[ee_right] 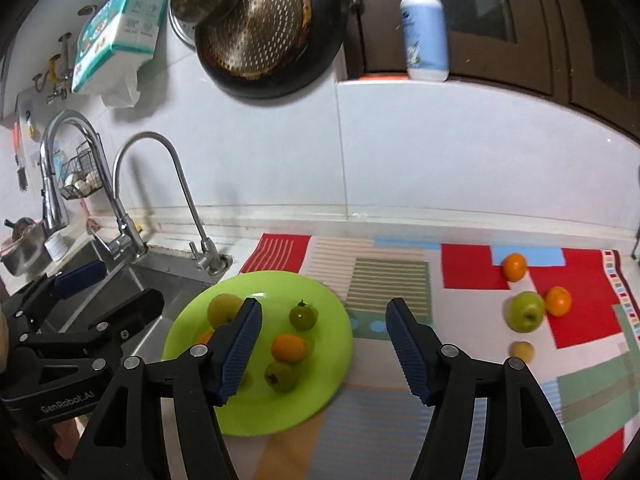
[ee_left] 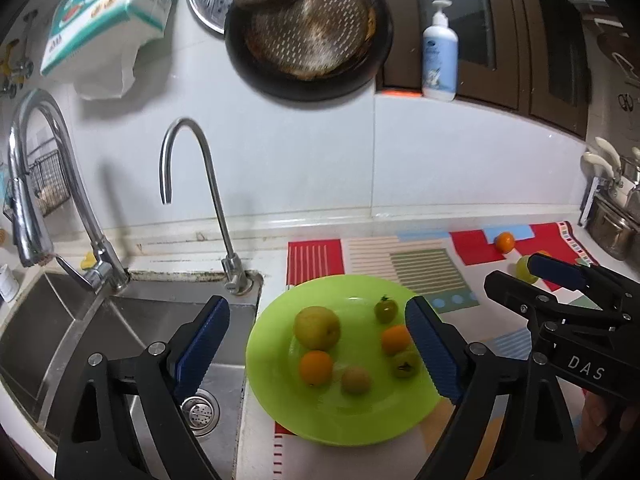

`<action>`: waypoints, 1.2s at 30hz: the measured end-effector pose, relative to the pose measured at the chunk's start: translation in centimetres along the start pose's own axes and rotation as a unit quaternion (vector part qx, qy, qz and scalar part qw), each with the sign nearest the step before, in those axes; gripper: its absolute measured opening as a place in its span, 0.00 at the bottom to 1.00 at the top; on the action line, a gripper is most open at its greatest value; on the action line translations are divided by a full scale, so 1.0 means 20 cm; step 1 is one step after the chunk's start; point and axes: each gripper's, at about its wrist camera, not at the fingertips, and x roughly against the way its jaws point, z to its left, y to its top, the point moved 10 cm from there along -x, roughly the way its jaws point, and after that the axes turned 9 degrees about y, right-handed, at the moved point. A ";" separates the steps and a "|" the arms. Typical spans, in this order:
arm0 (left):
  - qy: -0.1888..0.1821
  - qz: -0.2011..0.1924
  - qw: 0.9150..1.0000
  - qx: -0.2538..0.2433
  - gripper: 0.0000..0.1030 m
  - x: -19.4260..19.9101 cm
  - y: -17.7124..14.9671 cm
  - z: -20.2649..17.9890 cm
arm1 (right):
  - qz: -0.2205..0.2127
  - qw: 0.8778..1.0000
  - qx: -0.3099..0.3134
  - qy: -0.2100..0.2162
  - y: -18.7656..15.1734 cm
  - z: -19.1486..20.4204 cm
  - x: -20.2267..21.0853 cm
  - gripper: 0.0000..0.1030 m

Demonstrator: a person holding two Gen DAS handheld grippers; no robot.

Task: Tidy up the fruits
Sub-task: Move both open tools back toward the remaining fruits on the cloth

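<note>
A lime-green plate (ee_left: 280, 404) lies on the patterned mat beside the sink. On it are a yellow-green apple (ee_left: 317, 327), two oranges (ee_left: 316, 367), a tan fruit (ee_left: 355, 380) and two small green fruits (ee_left: 385, 309). My left gripper (ee_left: 319, 302) hovers open above the plate, nothing between its fingers. My right gripper (ee_right: 324, 304) is open over the plate's right rim (ee_right: 340, 344), also empty. On the mat to the right lie a green apple (ee_right: 526, 311), two oranges (ee_right: 514, 266) and a small yellow fruit (ee_right: 522, 351).
A steel sink (ee_left: 80, 340) with two taps (ee_left: 224, 240) lies left of the plate. A dark pan (ee_left: 308, 28) and a tissue pack (ee_left: 104, 12) hang on the tiled wall. A lotion bottle (ee_right: 426, 24) stands on the sill. Pots (ee_left: 612, 228) sit at far right.
</note>
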 end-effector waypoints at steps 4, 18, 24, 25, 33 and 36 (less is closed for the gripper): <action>0.003 -0.014 1.000 -0.003 0.93 0.08 0.02 -0.04 | -0.018 1.000 -0.001 -0.008 0.01 -0.03 0.12 0.67; -0.009 -0.045 0.999 -0.010 0.97 0.30 0.07 -0.29 | -0.050 0.998 0.004 -0.038 0.00 -0.20 0.44 0.67; -0.018 -0.056 0.998 -0.013 0.98 0.37 0.10 -0.45 | -0.057 0.997 0.006 -0.050 -0.01 -0.34 0.57 0.67; -0.020 -0.058 0.998 -0.013 0.98 0.38 0.10 -0.48 | -0.058 0.997 0.006 -0.051 -0.01 -0.35 0.59 0.67; -0.032 -0.063 0.997 -0.014 0.98 0.43 0.12 -0.69 | -0.066 0.996 0.011 -0.062 0.00 -0.52 0.72 0.67; -0.037 -0.063 0.997 -0.013 0.98 0.44 0.12 -0.77 | -0.068 0.995 0.013 -0.067 0.00 -0.60 0.77 0.67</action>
